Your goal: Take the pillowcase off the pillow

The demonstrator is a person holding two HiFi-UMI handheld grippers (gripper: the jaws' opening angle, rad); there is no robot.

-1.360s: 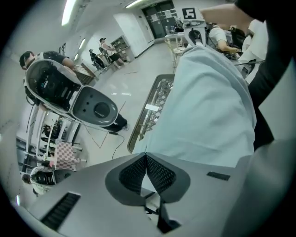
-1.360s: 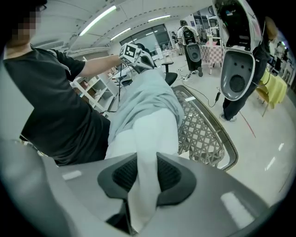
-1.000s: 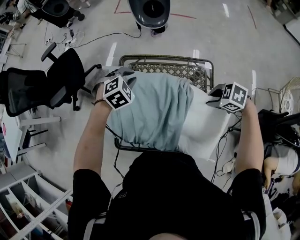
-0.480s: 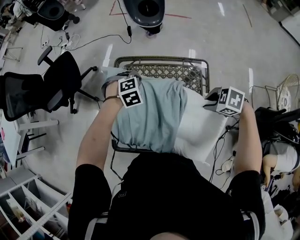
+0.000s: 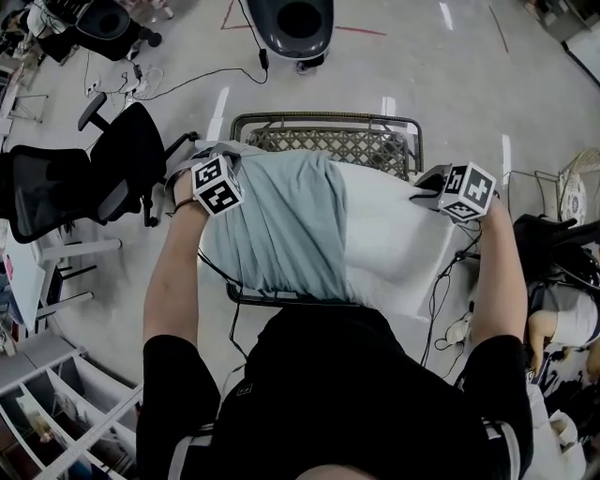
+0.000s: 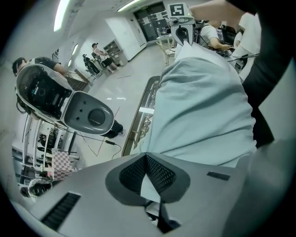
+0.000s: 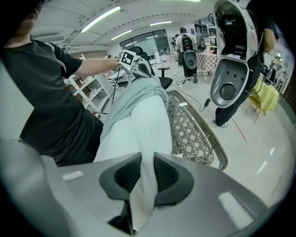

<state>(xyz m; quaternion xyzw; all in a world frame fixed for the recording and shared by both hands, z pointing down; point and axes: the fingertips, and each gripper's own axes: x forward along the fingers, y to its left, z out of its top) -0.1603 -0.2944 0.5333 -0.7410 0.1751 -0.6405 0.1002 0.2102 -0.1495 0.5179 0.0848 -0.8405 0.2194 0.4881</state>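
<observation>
A white pillow (image 5: pixel 398 239) lies across a wicker seat (image 5: pixel 361 142), its left part still inside a pale blue-green pillowcase (image 5: pixel 277 225). My left gripper (image 5: pixel 202 159) is at the pillowcase's left end, shut on a fold of its cloth (image 6: pixel 149 183); in the left gripper view the pillowcase (image 6: pixel 203 102) stretches away from the left gripper (image 6: pixel 145 157). My right gripper (image 5: pixel 424 184) is at the pillow's bare right end. In the right gripper view the right gripper (image 7: pixel 147 159) pinches white pillow fabric (image 7: pixel 138 134); its jaws have just been closing on it.
A black office chair (image 5: pixel 112 169) stands left of the seat. A dark grey domed machine (image 5: pixel 298 23) and floor cables (image 5: pixel 169 80) lie beyond it. White shelving (image 5: pixel 56 412) is at the lower left. People stand far off (image 6: pixel 95 58).
The left gripper has swung left with the pillowcase, whose open edge has slid left and bared more white pillow. The right gripper has stayed at the pillow's right end.
</observation>
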